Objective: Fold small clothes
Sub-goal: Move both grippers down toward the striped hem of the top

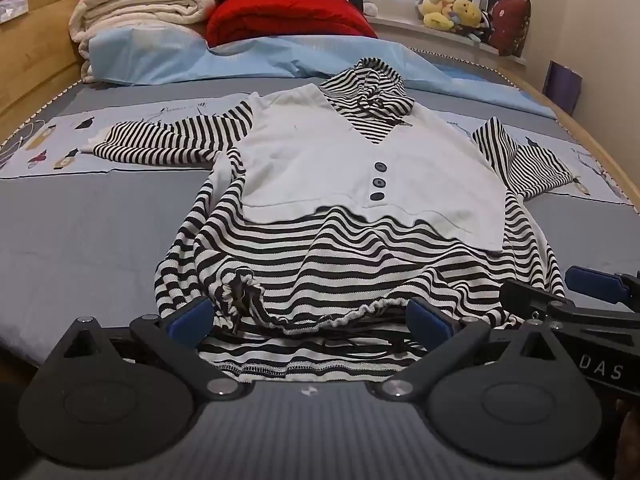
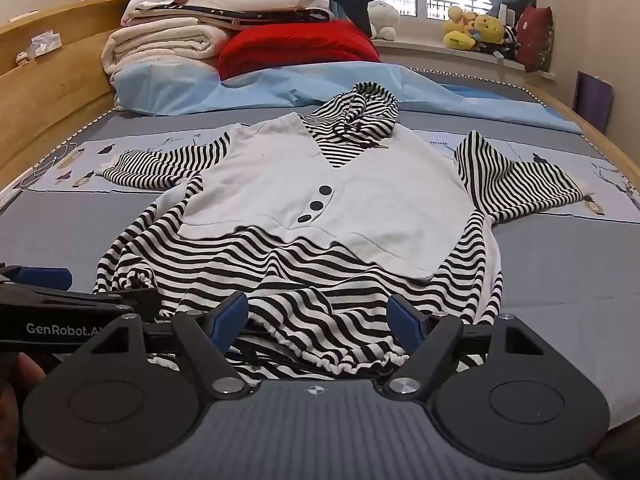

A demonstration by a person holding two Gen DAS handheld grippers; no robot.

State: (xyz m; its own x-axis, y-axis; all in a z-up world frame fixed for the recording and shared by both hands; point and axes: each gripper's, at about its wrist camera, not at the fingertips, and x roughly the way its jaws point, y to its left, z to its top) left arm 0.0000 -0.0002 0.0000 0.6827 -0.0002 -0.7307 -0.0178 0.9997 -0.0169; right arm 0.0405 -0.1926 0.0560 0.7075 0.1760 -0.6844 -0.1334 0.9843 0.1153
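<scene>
Striped hooded top (image 1: pixel 360 184) lies flat as my left gripper (image 1: pixel 310 316) and right gripper (image 2: pixel 320 316), both wide and empty, near its drawstring hem (image 1: pixel 320 320) for the first fold.

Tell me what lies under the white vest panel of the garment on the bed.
Under the white vest panel lies the striped dress, showing below its hem, at the neck and both sleeves. The fabric directly beneath the panel is covered, so its state cannot be seen.

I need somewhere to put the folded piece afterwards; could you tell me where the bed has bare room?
Free: grey bedspread left of the striped top, below its left sleeve; also grey cover right of it, below the right sleeve. Crowded: the headboard end, with folded blankets, red cushion and blue sheet.
</scene>
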